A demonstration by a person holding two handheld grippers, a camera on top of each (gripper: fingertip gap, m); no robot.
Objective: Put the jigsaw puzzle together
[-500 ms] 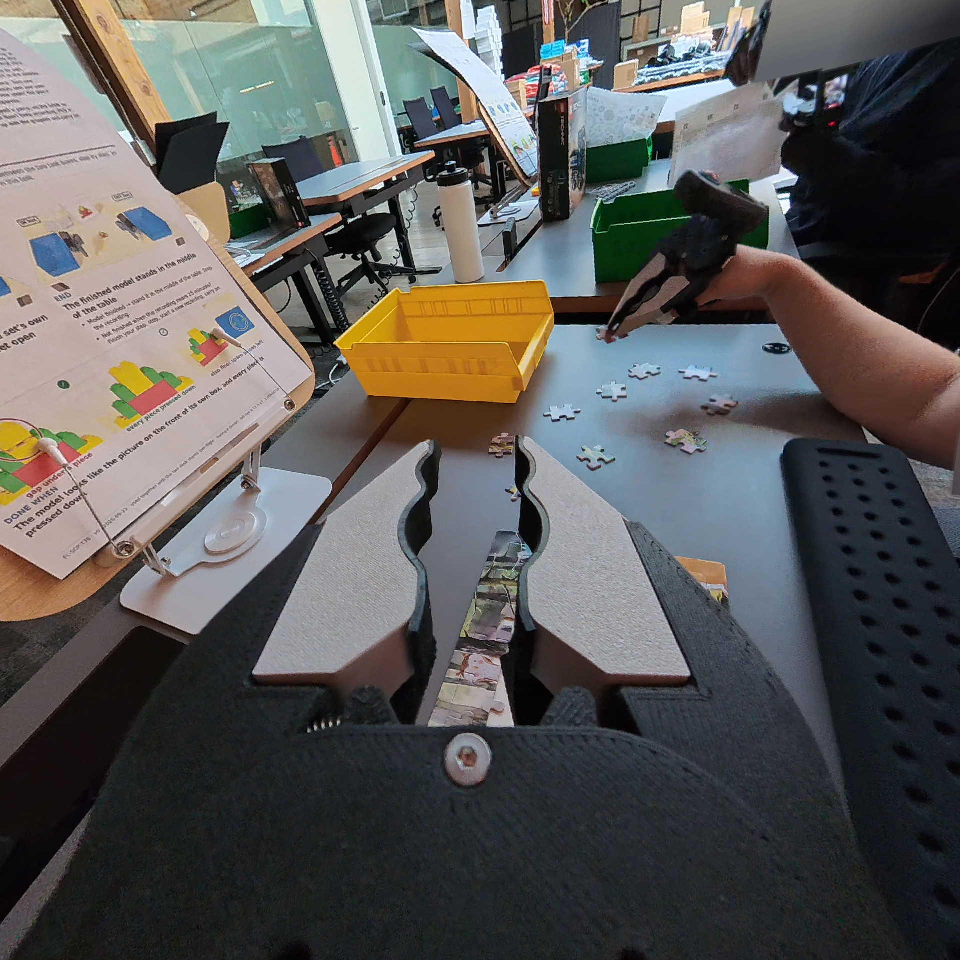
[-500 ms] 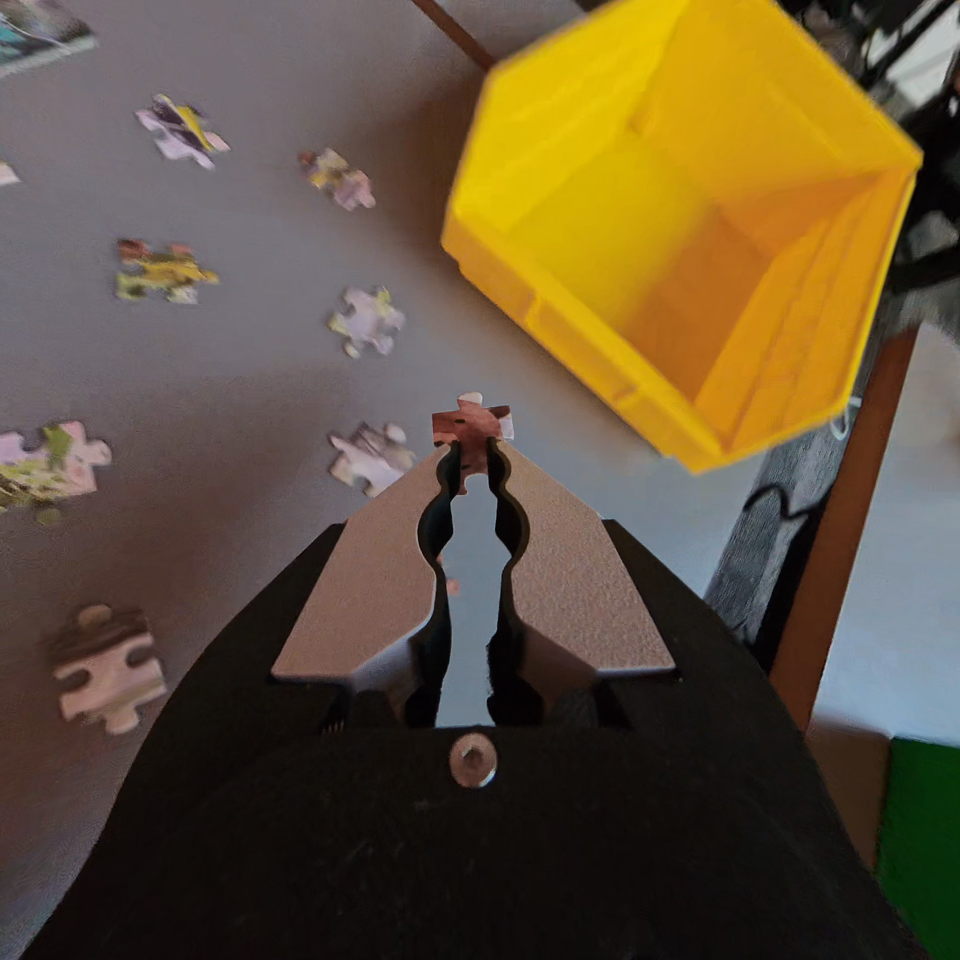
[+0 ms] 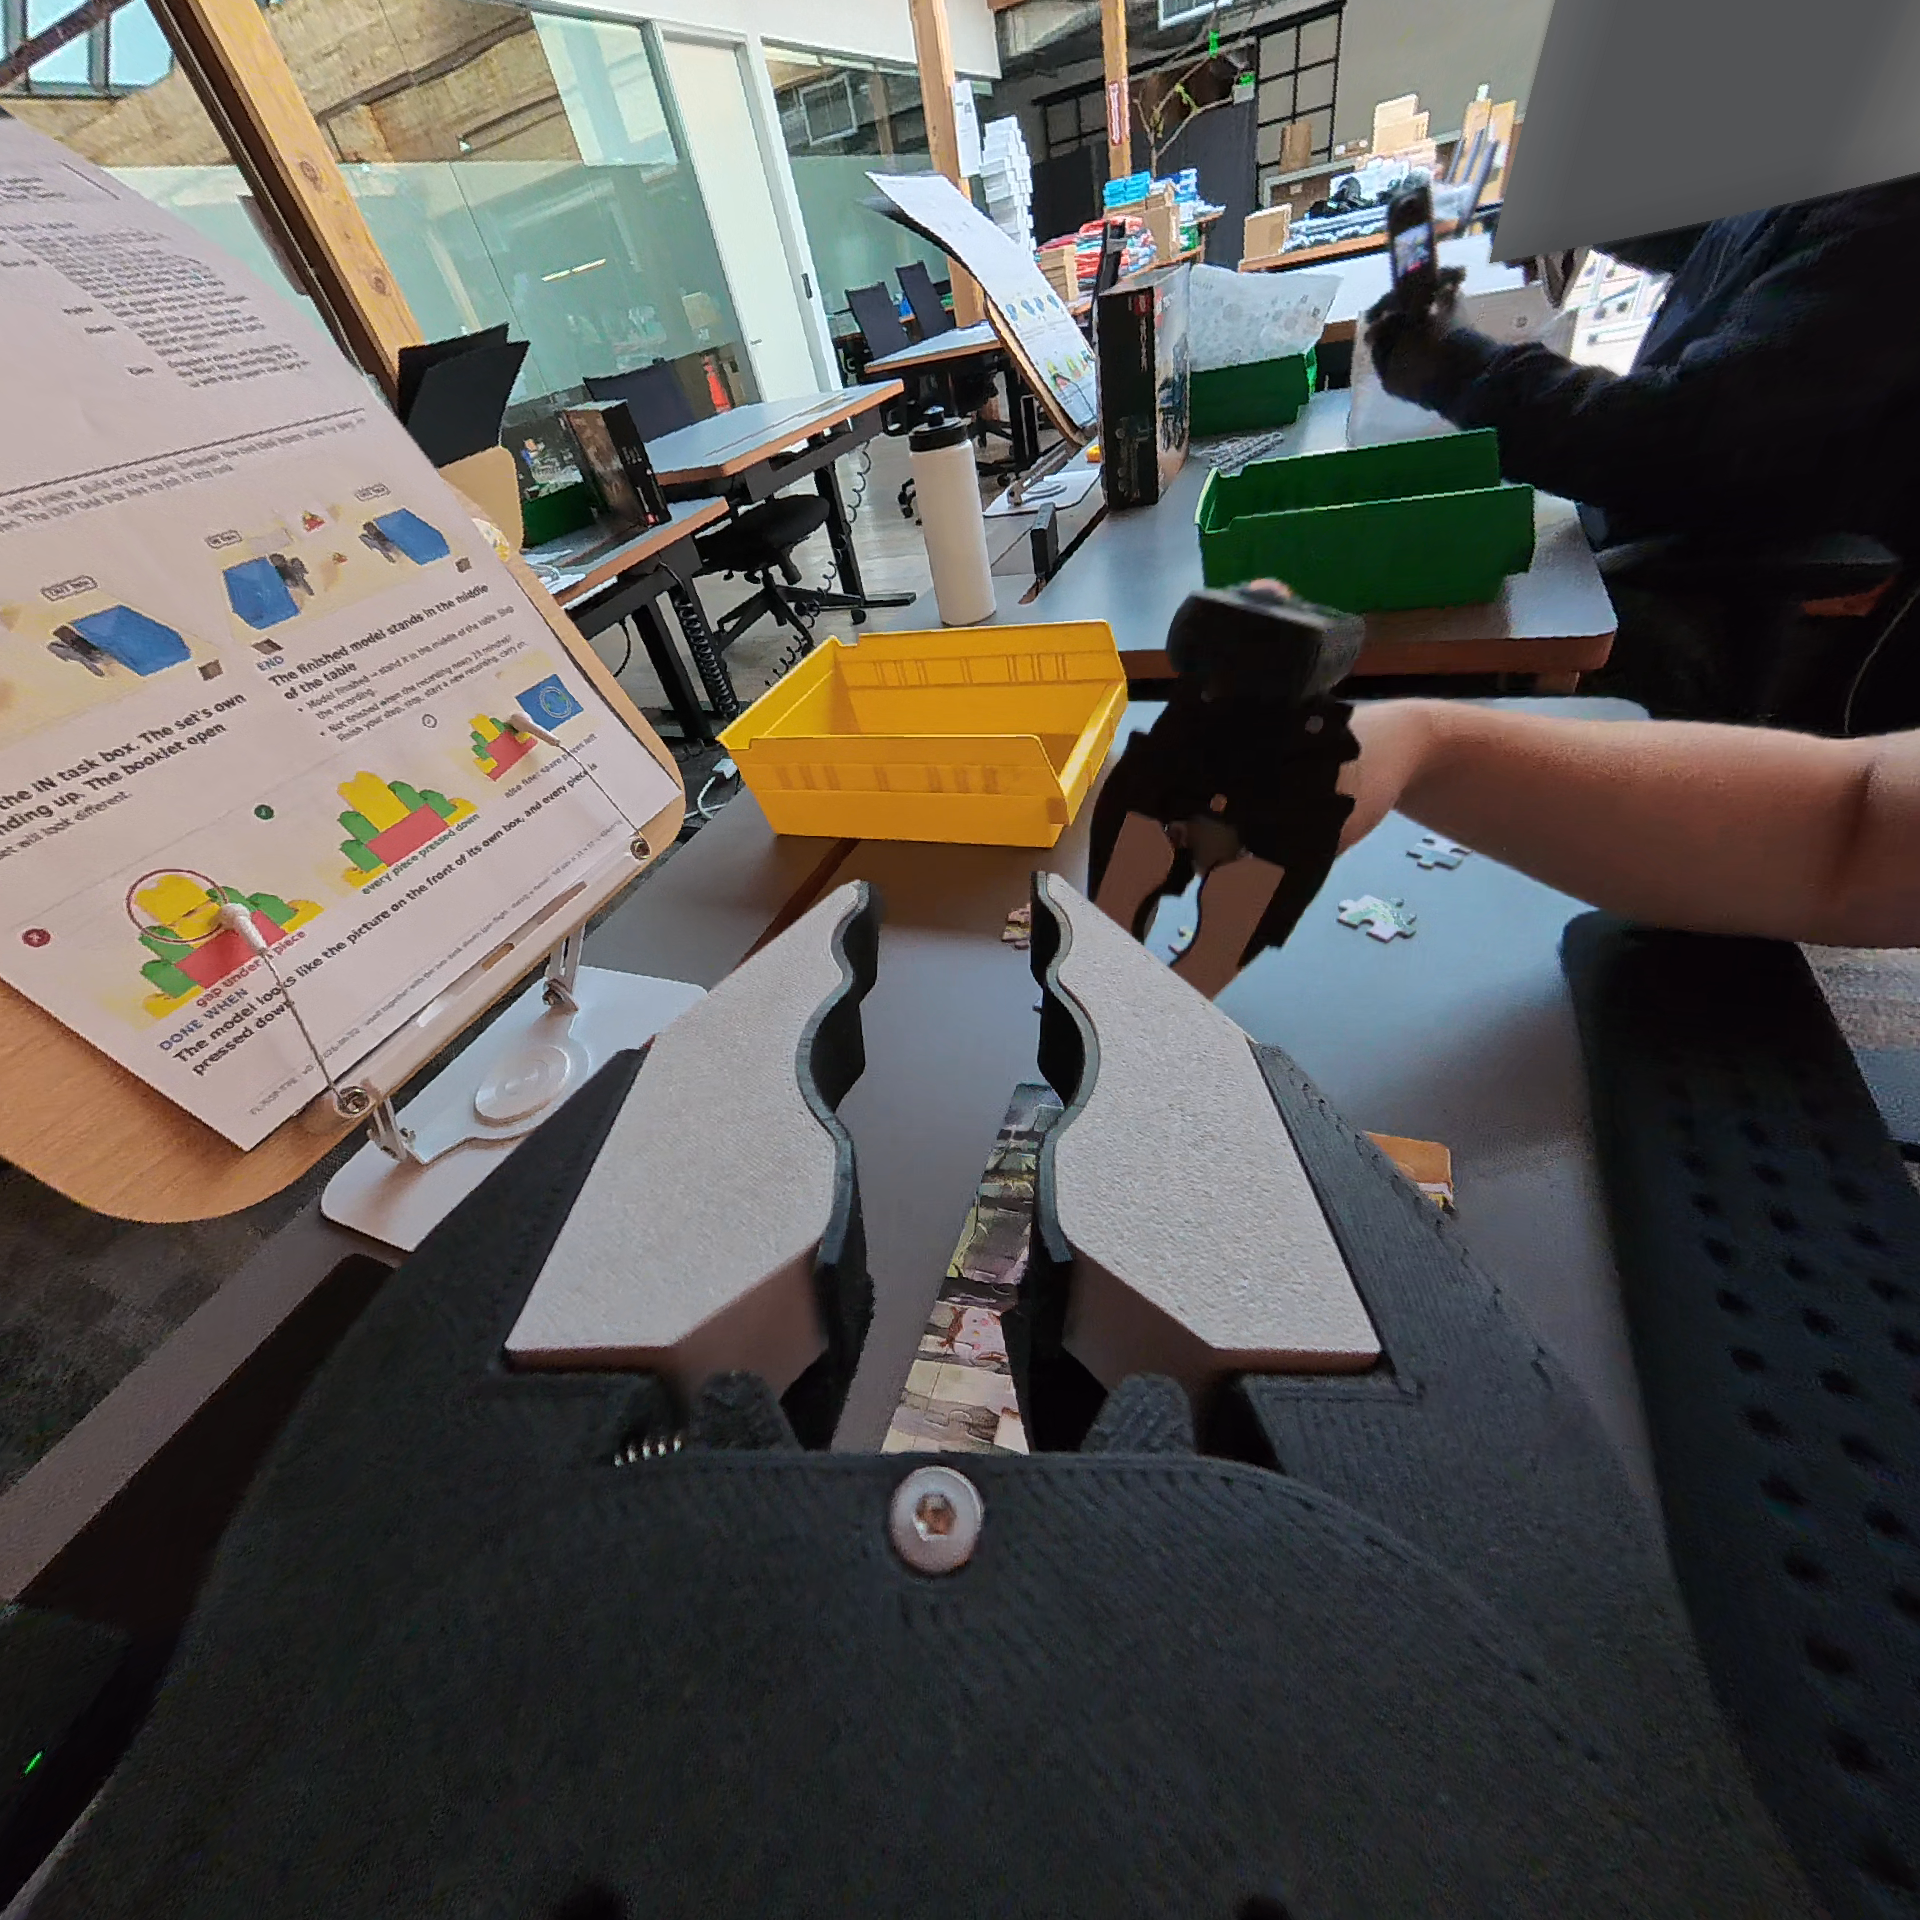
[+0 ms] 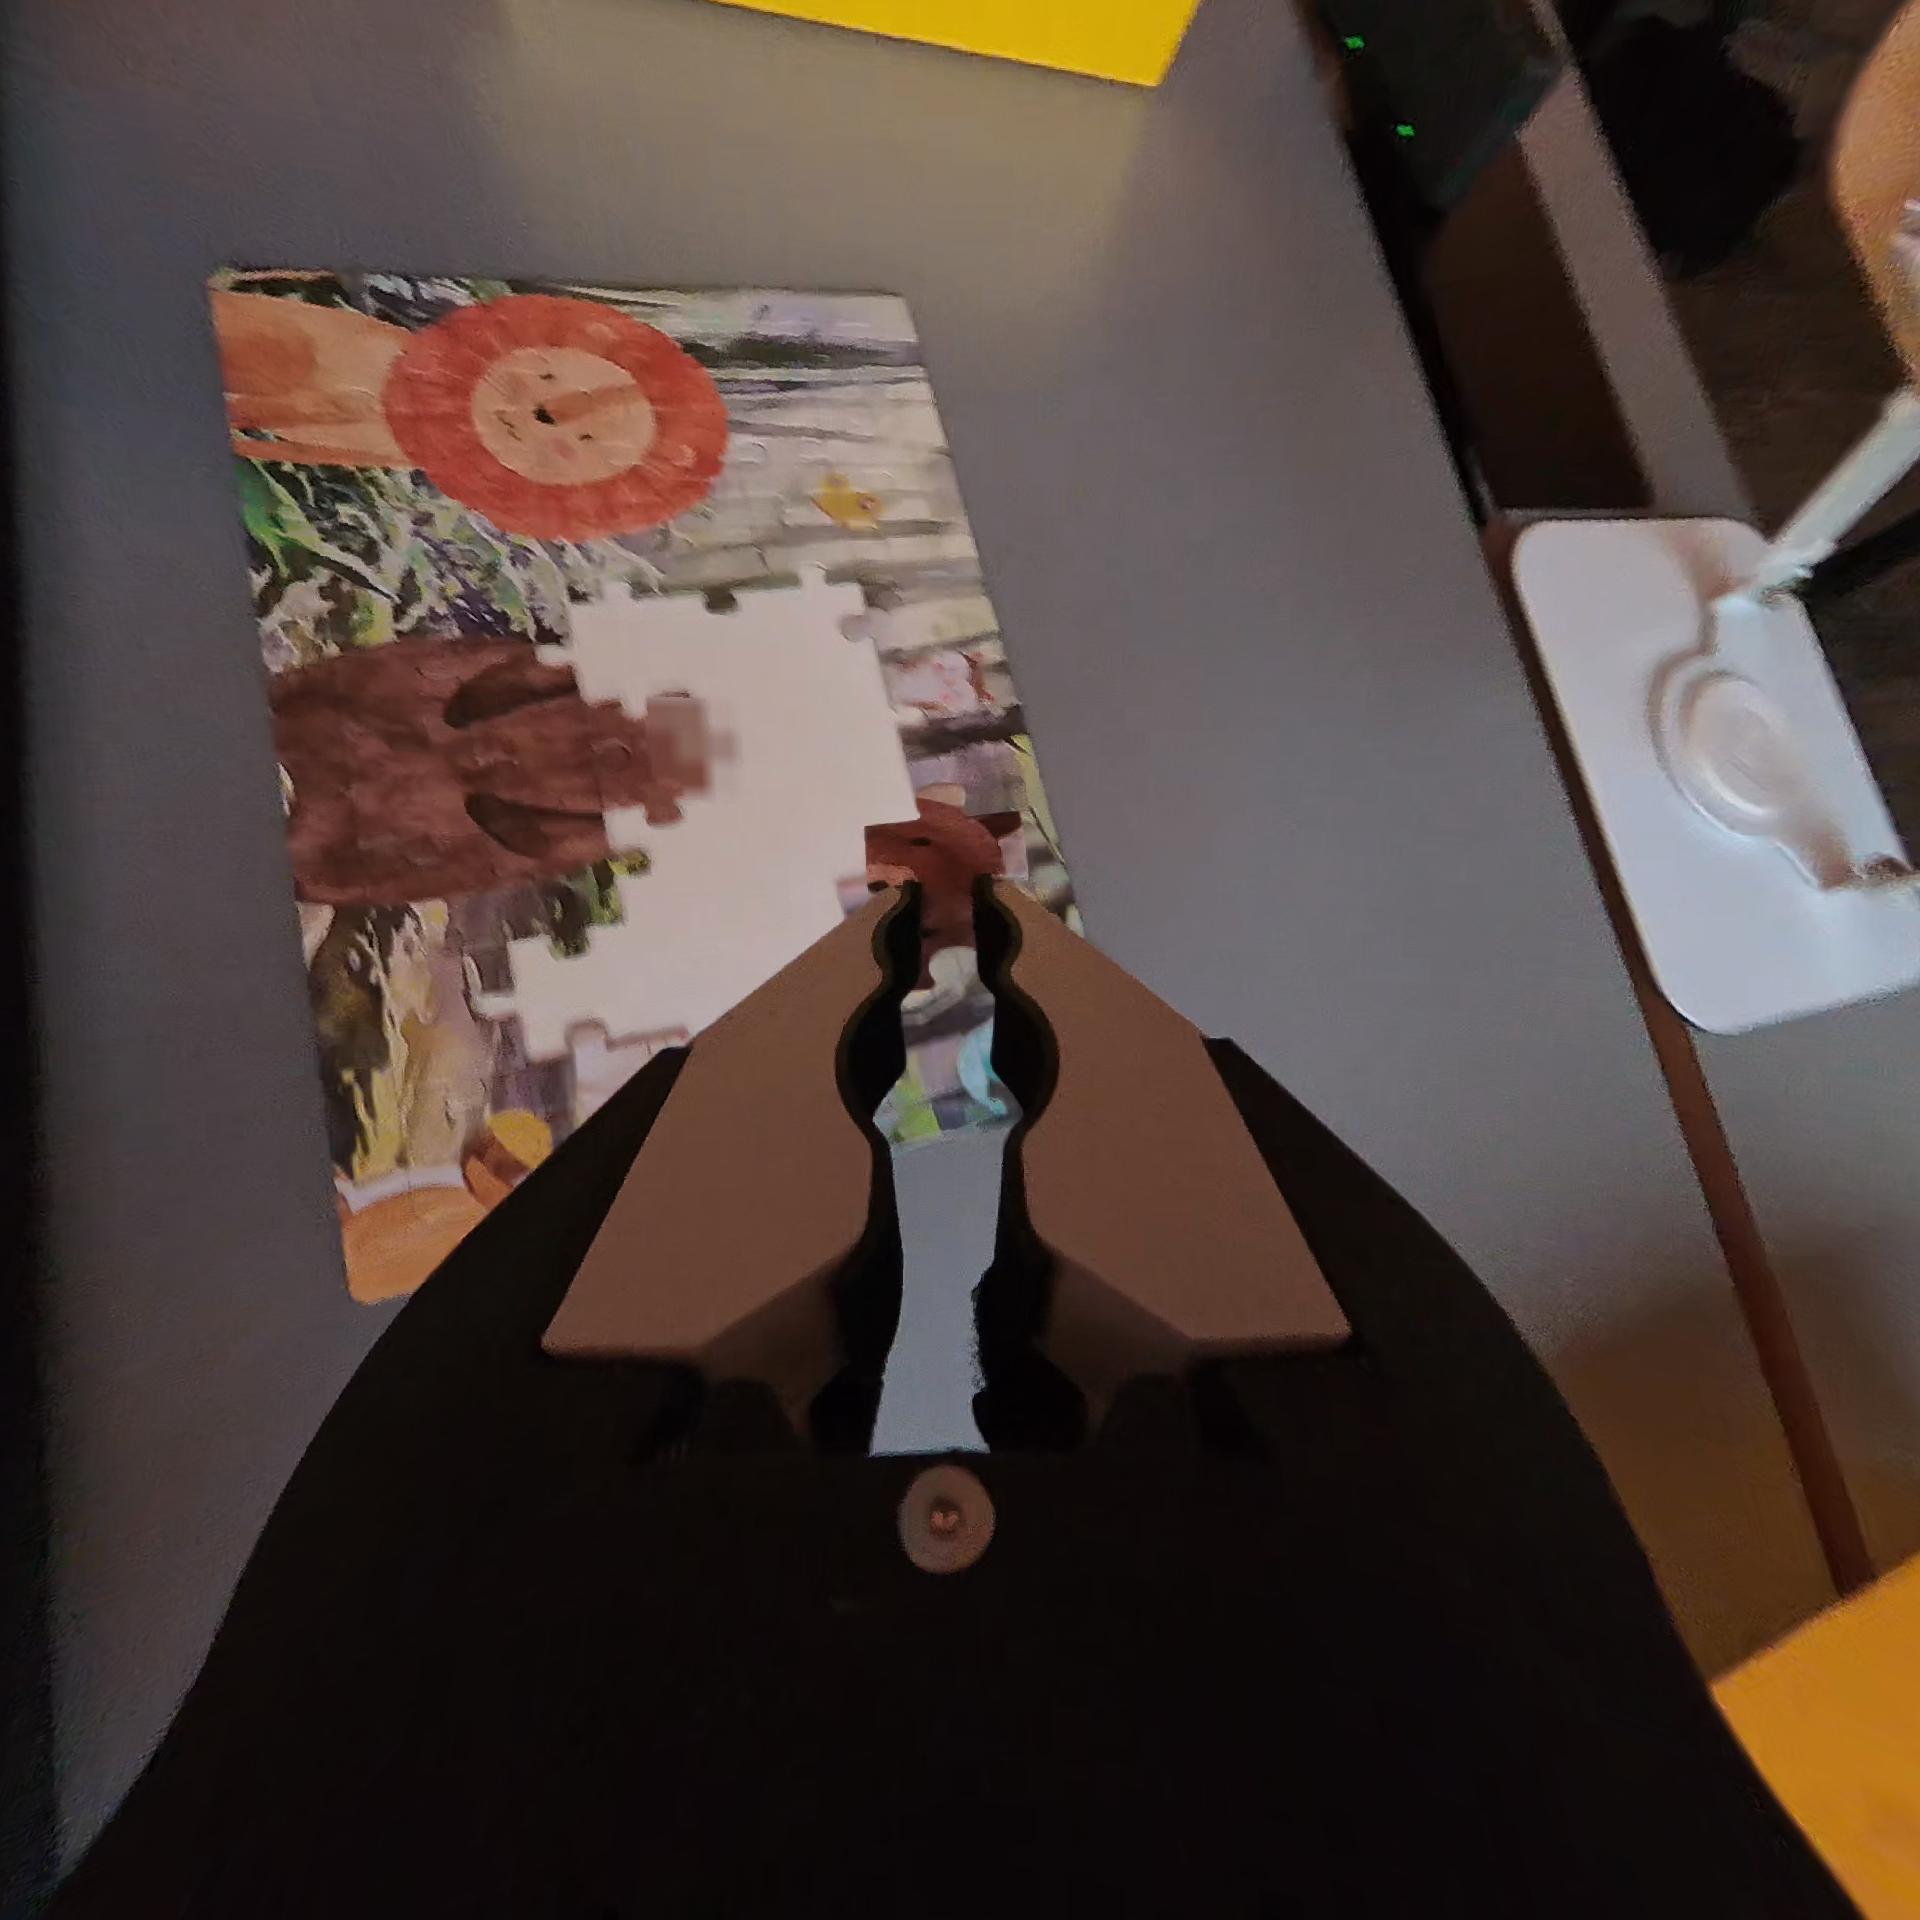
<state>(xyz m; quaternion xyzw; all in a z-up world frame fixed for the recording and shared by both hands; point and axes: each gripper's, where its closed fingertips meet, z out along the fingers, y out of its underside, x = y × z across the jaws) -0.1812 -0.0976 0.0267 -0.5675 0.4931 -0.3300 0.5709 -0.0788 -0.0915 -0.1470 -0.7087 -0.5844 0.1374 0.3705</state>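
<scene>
Right gripper (image 4: 940, 883) closed on a brown puzzle piece (image 4: 928, 857) above the puzzle board (image 4: 582, 582) near its right edge, white gap (image 4: 748, 707) beside, left gripper (image 3: 951, 920) open, empty, bare grey table (image 4: 1195, 520) around.

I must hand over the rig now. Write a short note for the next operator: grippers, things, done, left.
Right gripper: shut on a brown puzzle piece, above the puzzle board.
Left gripper: open, empty, low over the table.
Done: most of the picture is assembled.
Left: a white gap in the middle; loose pieces lie on the table near the yellow bin.
</scene>
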